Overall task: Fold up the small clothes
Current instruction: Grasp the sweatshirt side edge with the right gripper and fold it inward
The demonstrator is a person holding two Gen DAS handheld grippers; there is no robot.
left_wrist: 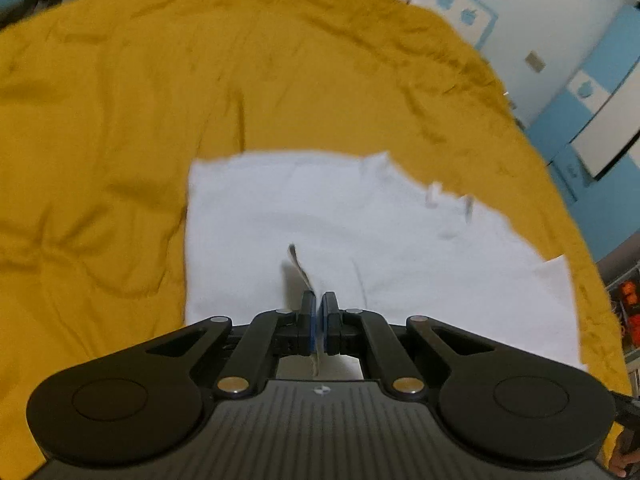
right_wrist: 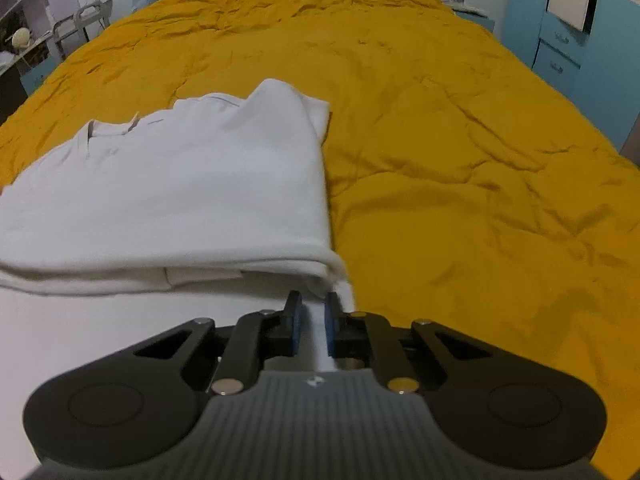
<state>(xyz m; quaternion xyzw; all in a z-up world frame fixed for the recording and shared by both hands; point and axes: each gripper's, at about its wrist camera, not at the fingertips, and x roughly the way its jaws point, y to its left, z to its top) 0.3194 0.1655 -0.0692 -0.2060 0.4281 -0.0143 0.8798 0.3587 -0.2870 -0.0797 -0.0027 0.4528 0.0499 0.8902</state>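
A white garment (left_wrist: 320, 208) lies partly folded on a mustard-yellow bedspread (left_wrist: 120, 80). In the left wrist view my left gripper (left_wrist: 319, 300) sits low over the garment's near part, its blue pads pressed together on a thin edge of white cloth that stands up between them. In the right wrist view the garment (right_wrist: 180, 184) shows a folded-over upper layer with a rolled near edge. My right gripper (right_wrist: 313, 302) is at that fold's near right corner, with its pads pinching a strip of the white cloth.
The yellow bedspread (right_wrist: 460, 160) stretches far ahead and to the right, wrinkled. Blue cabinets with drawers (right_wrist: 560, 48) stand at the right. At the far left are a chair and shelves (right_wrist: 80, 20). A blue-and-white wall (left_wrist: 600, 132) lies past the bed's edge.
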